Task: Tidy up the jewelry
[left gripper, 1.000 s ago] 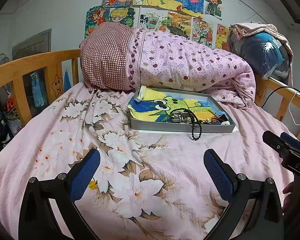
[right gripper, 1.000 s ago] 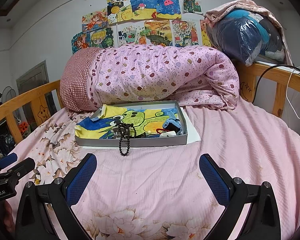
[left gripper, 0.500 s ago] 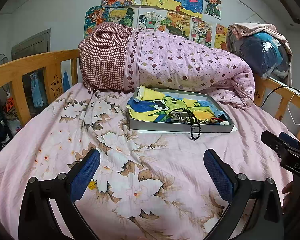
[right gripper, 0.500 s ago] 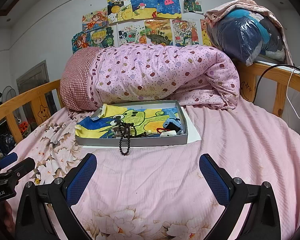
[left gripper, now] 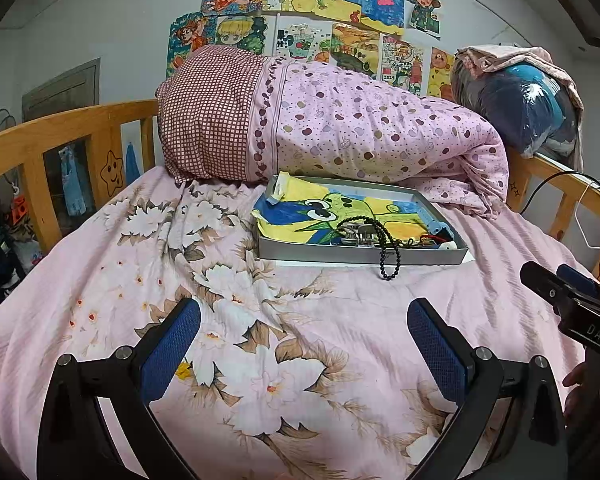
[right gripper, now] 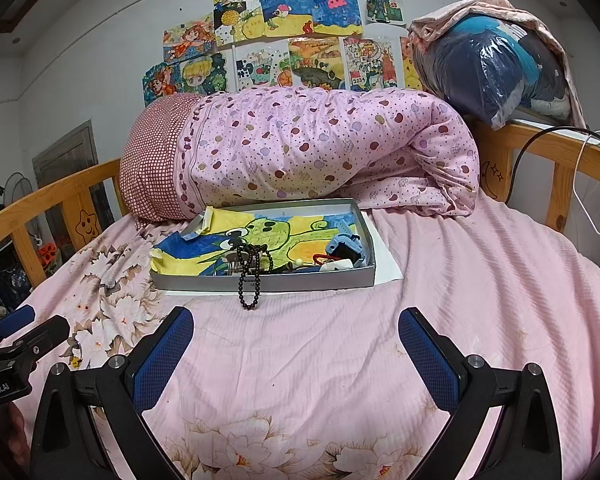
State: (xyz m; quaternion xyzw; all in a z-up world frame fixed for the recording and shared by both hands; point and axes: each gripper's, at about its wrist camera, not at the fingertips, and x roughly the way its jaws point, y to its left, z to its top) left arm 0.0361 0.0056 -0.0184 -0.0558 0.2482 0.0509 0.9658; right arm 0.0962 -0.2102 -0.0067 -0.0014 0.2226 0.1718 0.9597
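A shallow grey tray (left gripper: 352,255) (right gripper: 268,283) lies on the pink bedspread, lined with a frog drawing. A black bead bracelet (left gripper: 388,258) (right gripper: 249,280) hangs over its front wall, half inside. Small metal pieces (left gripper: 356,237) (right gripper: 236,261) sit beside it, and a blue trinket (right gripper: 345,247) with red and white bits fills the tray's right end. My left gripper (left gripper: 302,332) hovers open over the bed, well short of the tray. My right gripper (right gripper: 296,336) is open too, just before the bracelet. Each one shows at the edge of the other's view.
A rolled pink spotted quilt (left gripper: 360,136) (right gripper: 320,148) lies right behind the tray. Wooden bed rails (left gripper: 60,132) (right gripper: 540,152) run along both sides. A bagged bundle (right gripper: 496,64) rests on the right rail, with a cable and a white hanger below it.
Both views have crept a little closer to the tray. Nothing on the bed has moved and both grippers stay open.
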